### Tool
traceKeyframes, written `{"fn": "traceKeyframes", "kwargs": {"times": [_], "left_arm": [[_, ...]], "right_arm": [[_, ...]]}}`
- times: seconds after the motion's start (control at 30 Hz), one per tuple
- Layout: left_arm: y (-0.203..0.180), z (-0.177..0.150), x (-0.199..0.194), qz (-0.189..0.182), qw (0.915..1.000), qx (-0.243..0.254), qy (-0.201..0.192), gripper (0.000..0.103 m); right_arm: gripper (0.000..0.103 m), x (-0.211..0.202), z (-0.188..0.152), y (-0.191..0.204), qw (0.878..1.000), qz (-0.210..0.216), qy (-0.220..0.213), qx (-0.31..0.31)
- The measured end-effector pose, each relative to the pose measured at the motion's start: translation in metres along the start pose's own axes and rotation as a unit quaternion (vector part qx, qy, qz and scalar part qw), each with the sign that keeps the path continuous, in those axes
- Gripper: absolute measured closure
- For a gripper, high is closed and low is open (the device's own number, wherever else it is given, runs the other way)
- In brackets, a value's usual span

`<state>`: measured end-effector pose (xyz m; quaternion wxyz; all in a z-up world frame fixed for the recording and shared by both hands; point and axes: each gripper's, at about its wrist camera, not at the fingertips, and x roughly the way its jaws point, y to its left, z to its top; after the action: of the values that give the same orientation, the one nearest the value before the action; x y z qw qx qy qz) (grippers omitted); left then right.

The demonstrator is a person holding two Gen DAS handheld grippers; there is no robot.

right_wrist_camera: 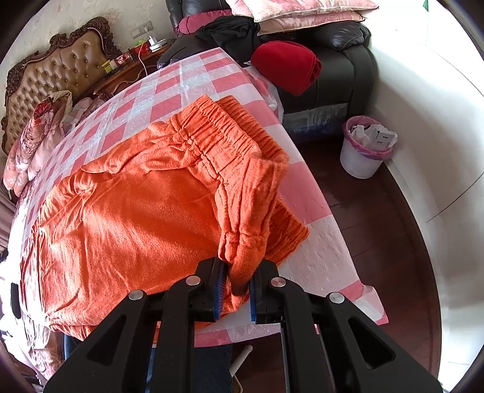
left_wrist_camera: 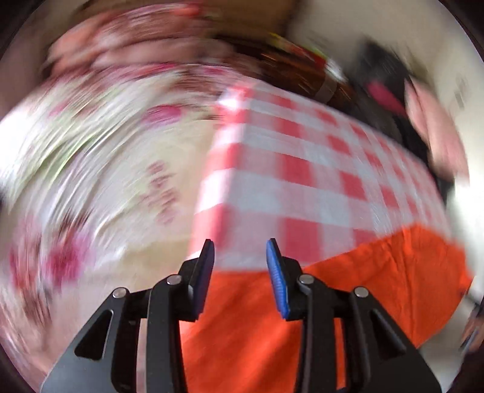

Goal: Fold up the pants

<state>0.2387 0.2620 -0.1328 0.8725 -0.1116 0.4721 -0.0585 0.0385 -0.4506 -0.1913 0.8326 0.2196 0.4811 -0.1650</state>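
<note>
Right wrist view shows the bright orange, crinkled cotton pants (right_wrist_camera: 145,208) spread over a desk covered with a red-and-white checked plastic cloth (right_wrist_camera: 193,81). Their gathered elastic waistband (right_wrist_camera: 224,133) lies toward the far end, with one side of it pulled up and forward. The right gripper (right_wrist_camera: 237,290) has its jaws clenched on a bunched fold of that orange fabric at the near edge of the desk, the cloth pinched between the blue ribbed pads (right_wrist_camera: 218,290).

Beyond the desk stand a black leather sofa (right_wrist_camera: 348,63) with a folded red garment (right_wrist_camera: 287,66) on it and pink cushions (right_wrist_camera: 302,12) on top. A white wastebasket with a pink liner (right_wrist_camera: 363,151) sits on the dark wooden floor (right_wrist_camera: 372,229) beside the sofa. A carved, tufted brown headboard (right_wrist_camera: 60,72) rises at the far left.

Left wrist view is heavily smeared. The left gripper (left_wrist_camera: 240,272) hangs over the near edge of the orange pants, jaws released and parted, nothing between them. A flowered pink bedspread (left_wrist_camera: 90,151) blurs past on the left.
</note>
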Motion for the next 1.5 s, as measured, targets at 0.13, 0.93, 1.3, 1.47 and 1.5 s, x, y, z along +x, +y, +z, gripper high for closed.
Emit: {"fn": "traceKeyframes", "kwargs": {"times": [0.13,0.93,1.3,1.47,1.5], "left_arm": [[0.082,-0.057,-0.033,-0.028,0.991,-0.128,-0.026,0.066],[0.098,-0.046,0.071,-0.278,0.9471,-0.131,0.092,0.088],[0.076,0.04,0.088,-0.2,0.9732,-0.07,0.089,0.096],[0.085,0.046,0.11,-0.182,0.9732,-0.098,0.1,0.096],[0.086,0.043,0.111,-0.182,0.9729,-0.1,0.101,0.096]], "right_arm": [[0.096,0.0,-0.001,0.006,1.0,-0.015,-0.004,-0.007],[0.049,0.009,-0.002,0.046,0.996,-0.071,0.002,-0.051],[0.046,0.011,-0.006,0.06,0.996,-0.08,-0.018,-0.028],[0.047,-0.005,-0.015,0.055,0.999,-0.035,-0.027,0.006],[0.047,-0.014,-0.017,0.051,0.999,-0.04,-0.027,0.014]]}}
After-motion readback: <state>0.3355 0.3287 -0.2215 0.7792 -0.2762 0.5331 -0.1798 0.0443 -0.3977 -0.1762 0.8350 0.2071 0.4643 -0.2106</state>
